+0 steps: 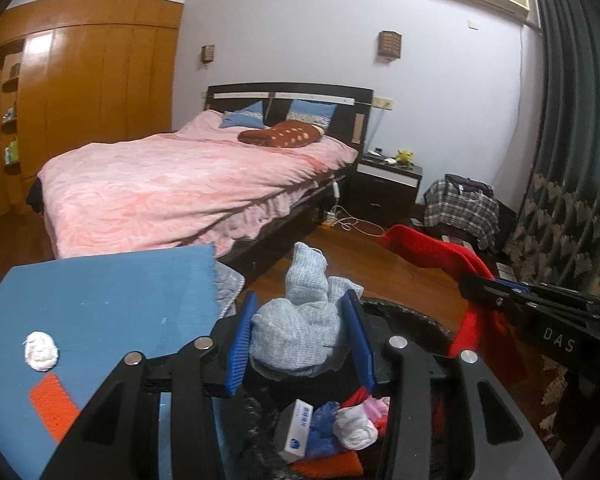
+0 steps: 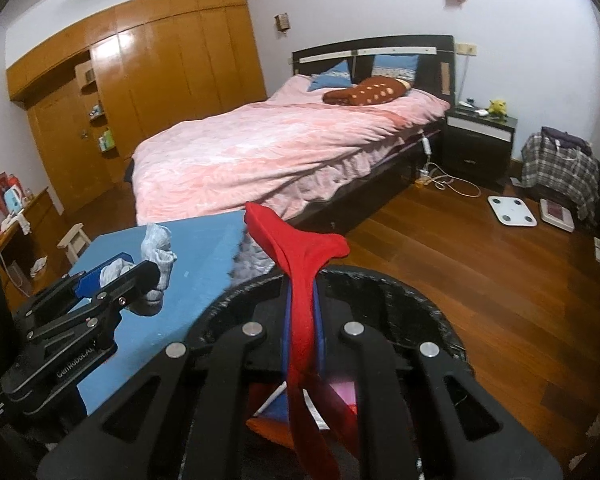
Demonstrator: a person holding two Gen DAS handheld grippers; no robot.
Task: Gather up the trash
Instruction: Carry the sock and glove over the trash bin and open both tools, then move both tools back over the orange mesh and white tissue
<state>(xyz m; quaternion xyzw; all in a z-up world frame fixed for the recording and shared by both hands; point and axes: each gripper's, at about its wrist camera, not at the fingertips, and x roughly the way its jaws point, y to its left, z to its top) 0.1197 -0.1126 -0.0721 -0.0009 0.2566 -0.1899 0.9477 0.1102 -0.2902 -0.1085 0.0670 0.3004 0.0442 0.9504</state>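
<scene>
Left tongs (image 1: 300,344): clamped on a grey sock (image 1: 300,320), blue pads pressing both sides, held above the black bin (image 1: 412,320). From the right wrist view the same sock hangs over the blue surface (image 2: 204,248), near its edge.

Right tongs (image 2: 302,344): narrow, pinching a red strip (image 2: 300,264), apparently the liner handle, which lifts the bin's rim.

Bin contents: small box (image 1: 296,428), white wad (image 1: 356,428), blue scrap (image 1: 324,428), orange piece (image 1: 332,468).

Left on the surface: white wad (image 1: 41,351), orange pad (image 1: 54,404).

Step in hand, as judged: drop the sock into the bin. To do it well, bring the sock fully over the opening before loosening, keep the right grip firm so the mouth stays wide, and release low so the sock does not catch on the rim. Two items then remain.
</scene>
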